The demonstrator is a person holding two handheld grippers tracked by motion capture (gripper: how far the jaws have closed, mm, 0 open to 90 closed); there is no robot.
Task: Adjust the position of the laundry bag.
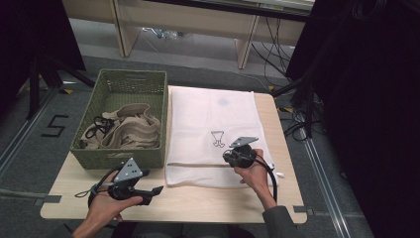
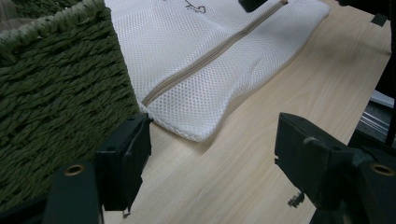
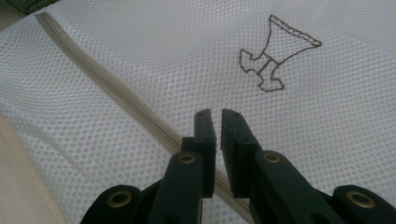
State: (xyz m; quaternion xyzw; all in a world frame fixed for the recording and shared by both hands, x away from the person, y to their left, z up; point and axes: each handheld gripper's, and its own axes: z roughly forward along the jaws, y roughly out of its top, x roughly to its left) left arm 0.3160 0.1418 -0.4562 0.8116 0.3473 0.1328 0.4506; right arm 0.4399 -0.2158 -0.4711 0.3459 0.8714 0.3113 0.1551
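Note:
A white mesh laundry bag lies flat on the wooden table, with a beige zipper along its near edge. My right gripper rests low on the bag near the zipper's right part. In the right gripper view its jaws stand shut over the zipper, only a thin slit between them and nothing seen in it. A small stitched emblem lies just beyond. My left gripper hovers open at the table's front left; its jaws frame the bag's corner.
A green woven basket stands left of the bag, holding beige clothing and a black strap. Its wall is close beside my left jaw. Bare table runs along the front edge. Cables and dark stands surround the table.

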